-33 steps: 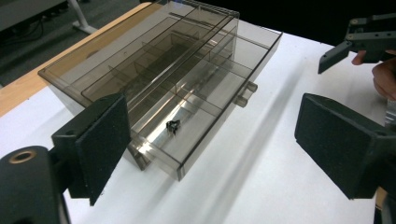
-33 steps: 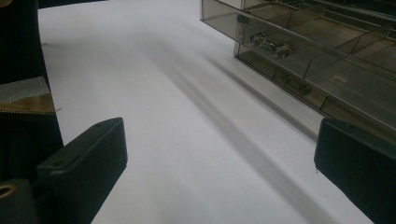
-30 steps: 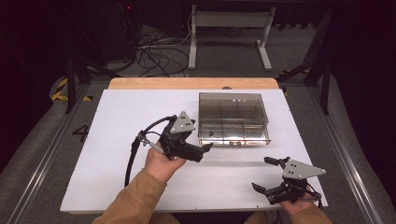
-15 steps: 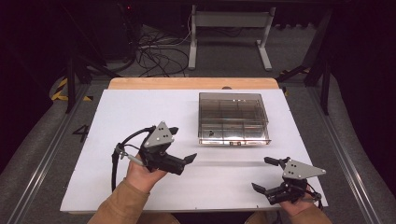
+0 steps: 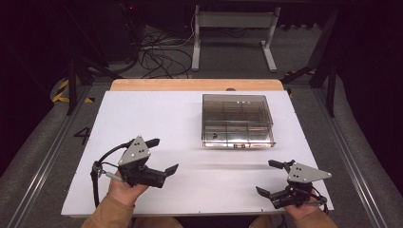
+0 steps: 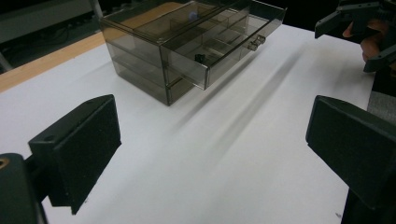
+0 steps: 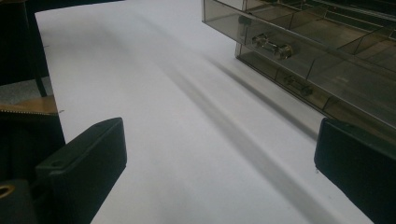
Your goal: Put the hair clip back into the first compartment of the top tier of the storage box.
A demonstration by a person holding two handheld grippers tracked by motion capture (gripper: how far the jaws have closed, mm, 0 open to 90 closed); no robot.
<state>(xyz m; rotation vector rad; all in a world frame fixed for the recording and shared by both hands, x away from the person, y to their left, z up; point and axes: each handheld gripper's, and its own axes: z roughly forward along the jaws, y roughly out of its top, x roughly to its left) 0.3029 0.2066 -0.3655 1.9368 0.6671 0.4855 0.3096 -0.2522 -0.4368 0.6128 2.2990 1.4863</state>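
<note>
A smoky clear drawer box [image 5: 236, 121] stands on the white table [image 5: 157, 114], right of centre. My left gripper [image 5: 162, 155] is open and holds nothing, well to the left of the box and nearer the front. In the left gripper view its jaws stand wide apart around bare table [image 6: 212, 154], with the box [image 6: 187, 42] ahead. The top drawer juts out a little and carries a small handle [image 6: 254, 43]. A small dark item [image 6: 200, 58] lies inside. My right gripper [image 5: 266, 177] is open at the front right, its jaws apart in its own view [image 7: 219, 172] and the box [image 7: 322, 51] ahead.
The table's wooden far edge [image 5: 195, 84] borders a dark floor with cables [image 5: 157, 47] and a metal stand [image 5: 233, 28]. The right gripper [image 6: 359, 23] appears at the top right of the left gripper view. A long shadow [image 7: 243, 126] crosses the table in front of the box.
My left gripper has drawn back from the box front, moving left and toward the table's near edge. The right gripper has stayed in place.
</note>
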